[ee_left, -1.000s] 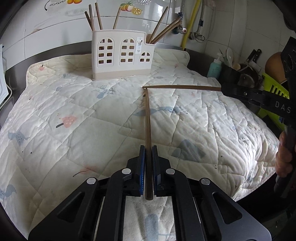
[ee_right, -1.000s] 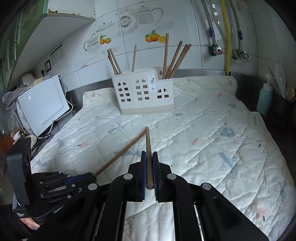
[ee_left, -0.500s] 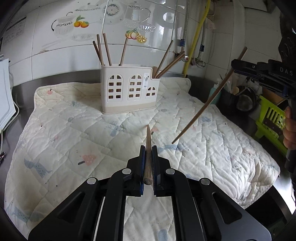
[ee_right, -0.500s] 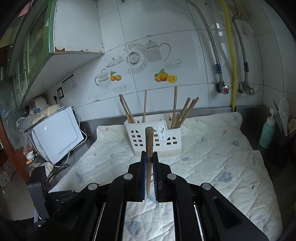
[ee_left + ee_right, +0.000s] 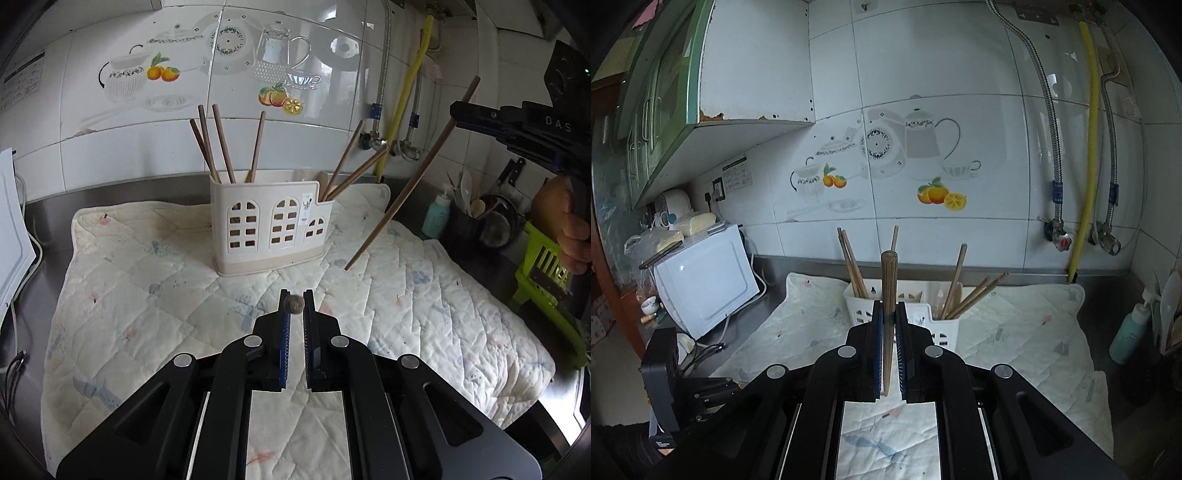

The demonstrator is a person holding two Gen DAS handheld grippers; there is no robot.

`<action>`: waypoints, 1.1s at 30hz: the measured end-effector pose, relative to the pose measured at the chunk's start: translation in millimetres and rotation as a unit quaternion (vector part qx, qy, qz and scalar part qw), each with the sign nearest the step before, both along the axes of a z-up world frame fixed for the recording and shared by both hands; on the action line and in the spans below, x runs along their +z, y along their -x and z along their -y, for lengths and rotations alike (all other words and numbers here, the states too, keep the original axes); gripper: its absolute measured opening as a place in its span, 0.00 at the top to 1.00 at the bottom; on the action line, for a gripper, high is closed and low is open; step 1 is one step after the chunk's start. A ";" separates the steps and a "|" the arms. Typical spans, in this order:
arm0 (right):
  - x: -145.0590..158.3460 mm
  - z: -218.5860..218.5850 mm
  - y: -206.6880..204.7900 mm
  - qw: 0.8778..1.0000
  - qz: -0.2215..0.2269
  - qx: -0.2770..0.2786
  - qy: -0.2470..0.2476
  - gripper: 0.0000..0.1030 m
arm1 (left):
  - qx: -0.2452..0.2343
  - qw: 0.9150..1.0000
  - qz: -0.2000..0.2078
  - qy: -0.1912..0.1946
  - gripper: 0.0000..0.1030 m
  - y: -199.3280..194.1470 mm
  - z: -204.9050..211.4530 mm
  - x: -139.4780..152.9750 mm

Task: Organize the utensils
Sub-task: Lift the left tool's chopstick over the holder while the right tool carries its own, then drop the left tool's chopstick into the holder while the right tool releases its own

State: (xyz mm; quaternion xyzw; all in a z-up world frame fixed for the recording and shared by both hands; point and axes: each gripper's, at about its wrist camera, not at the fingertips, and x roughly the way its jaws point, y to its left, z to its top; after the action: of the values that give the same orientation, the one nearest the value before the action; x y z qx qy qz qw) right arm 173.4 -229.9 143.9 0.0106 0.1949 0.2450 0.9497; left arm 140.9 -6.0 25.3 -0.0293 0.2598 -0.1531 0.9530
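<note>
A white utensil holder [image 5: 266, 229] with several brown chopsticks stands on the quilted mat [image 5: 147, 295]; it also shows in the right wrist view [image 5: 938, 325]. My left gripper [image 5: 295, 301] is shut on a chopstick [image 5: 294, 304] seen end-on, in front of the holder. My right gripper [image 5: 889, 314] is shut on a chopstick [image 5: 887, 295] that stands nearly upright, raised above the mat. In the left wrist view the right gripper [image 5: 458, 110] holds its chopstick [image 5: 410, 177] slanted in the air, right of the holder.
A white microwave [image 5: 705, 280] stands at the left. A teal bottle [image 5: 437, 218], a utensil pot [image 5: 469, 225] and a green rack [image 5: 543, 266] crowd the right edge. Pipes and a yellow hose [image 5: 1086, 155] run down the tiled wall.
Both grippers lifted their chopsticks off the mat and tilted them up. The left chopstick now points at the camera; the right one has risen to nearly upright.
</note>
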 end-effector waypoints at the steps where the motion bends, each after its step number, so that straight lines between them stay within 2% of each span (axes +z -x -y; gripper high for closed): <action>1: 5.4 -1.1 -6.3 1.000 0.005 -0.001 0.000 0.94 | 0.000 1.000 0.001 0.004 0.95 -3.5 -2.1 4.3; 8: 41.7 -12.9 -55.8 0.999 0.038 -0.025 0.015 0.94 | 0.002 1.000 0.017 -0.007 0.95 -24.7 -5.6 28.6; 13: 50.9 -17.3 -89.6 0.997 0.051 -0.057 0.030 0.94 | 0.001 0.999 0.034 -0.017 0.95 -35.9 -6.5 46.8; 16: 43.6 -21.1 -111.1 0.996 0.038 -0.066 0.039 0.94 | 0.004 0.999 0.051 -0.016 0.95 -43.1 -9.5 63.4; 22: 10.5 -31.9 -145.4 0.996 0.000 -0.068 0.065 0.94 | 0.010 0.995 0.096 -0.017 0.95 -56.7 -10.9 102.4; 29: -20.1 -40.0 -157.8 0.993 -0.024 -0.068 0.091 0.94 | 0.022 0.989 0.144 -0.014 0.95 -85.4 -9.4 149.5; 33: -27.6 -40.2 -161.7 0.993 -0.030 -0.067 0.097 0.94 | 0.031 0.984 0.175 -0.017 0.95 -98.3 -4.7 170.8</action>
State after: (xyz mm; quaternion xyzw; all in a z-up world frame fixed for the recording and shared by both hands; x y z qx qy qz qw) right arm 335.2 -189.8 116.3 -0.0613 0.2448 0.1603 0.9543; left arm 239.2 -1.3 196.2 0.0061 0.0902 -0.1216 0.9885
